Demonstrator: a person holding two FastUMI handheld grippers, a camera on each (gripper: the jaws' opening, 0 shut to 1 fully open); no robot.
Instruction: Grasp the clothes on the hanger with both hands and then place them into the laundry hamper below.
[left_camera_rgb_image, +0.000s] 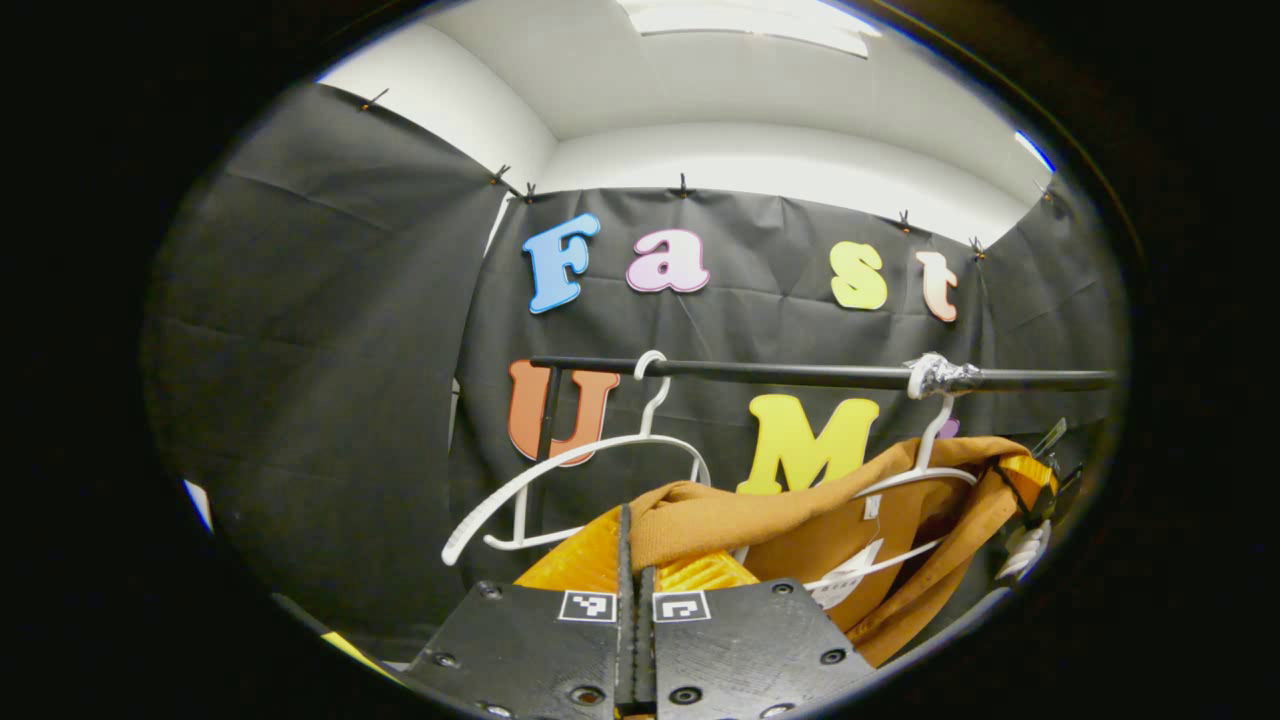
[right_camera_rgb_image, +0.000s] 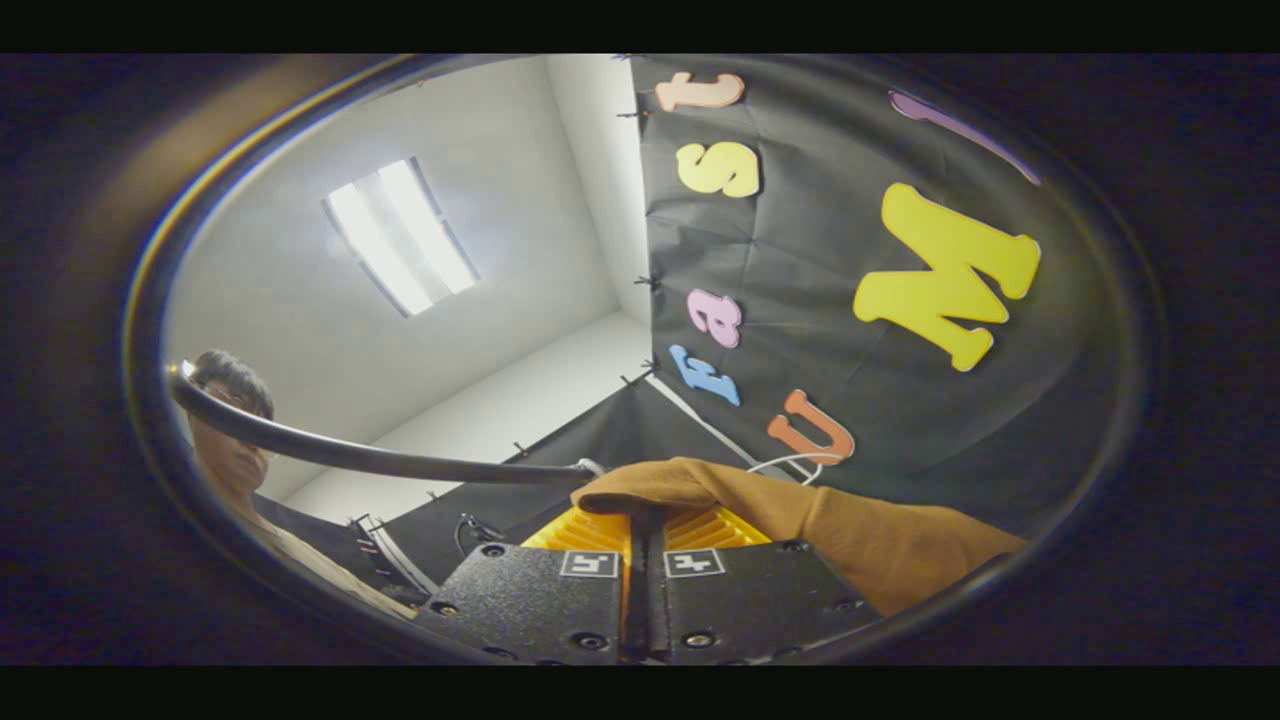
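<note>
The left tongs (left_camera_rgb_image: 636, 575) are pressed together on a fold of the brown garment (left_camera_rgb_image: 800, 520), which drapes half off a white hanger (left_camera_rgb_image: 925, 470) on the black rail (left_camera_rgb_image: 800, 375). The right tongs (right_camera_rgb_image: 645, 545) pinch another edge of the same cloth. A second white hanger (left_camera_rgb_image: 560, 470) hangs bare to the left. A white tag (left_camera_rgb_image: 845, 575) dangles from the garment, its print too small to read. Black cloth walls, a white ceiling and a ceiling light (right_camera_rgb_image: 400, 235) enclose the booth.

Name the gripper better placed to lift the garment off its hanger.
Left, probably. The left gripper grips the brown garment facing the white hanger and rail; the right gripper looks toward the ceiling.
</note>
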